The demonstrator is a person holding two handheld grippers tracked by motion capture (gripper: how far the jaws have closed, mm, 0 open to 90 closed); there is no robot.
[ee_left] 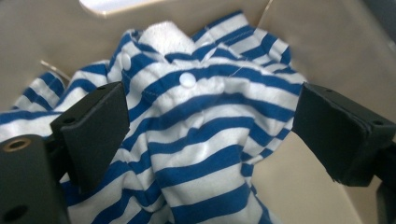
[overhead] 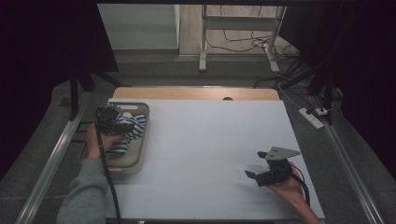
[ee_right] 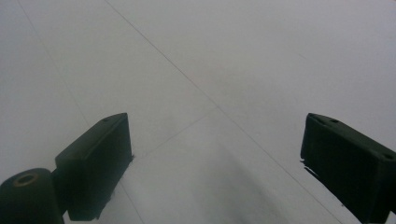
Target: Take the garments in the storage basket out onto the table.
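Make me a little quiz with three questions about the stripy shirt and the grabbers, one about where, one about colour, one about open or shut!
1. Where does the striped shirt lie?
A. in the beige tray
B. on the floor
C. in the middle of the white table top

2. What colours are its stripes?
A. red and black
B. blue and white
C. green and yellow

3. How do the left gripper jaws stand?
A. shut tight on the cloth
B. wide apart, either side of the cloth
C. shut on nothing

Answers:
1 A, the tray's walls rise around the shirt.
2 B, the left gripper view shows blue and white bands.
3 B, both jaws stand apart with the cloth bunched between them.
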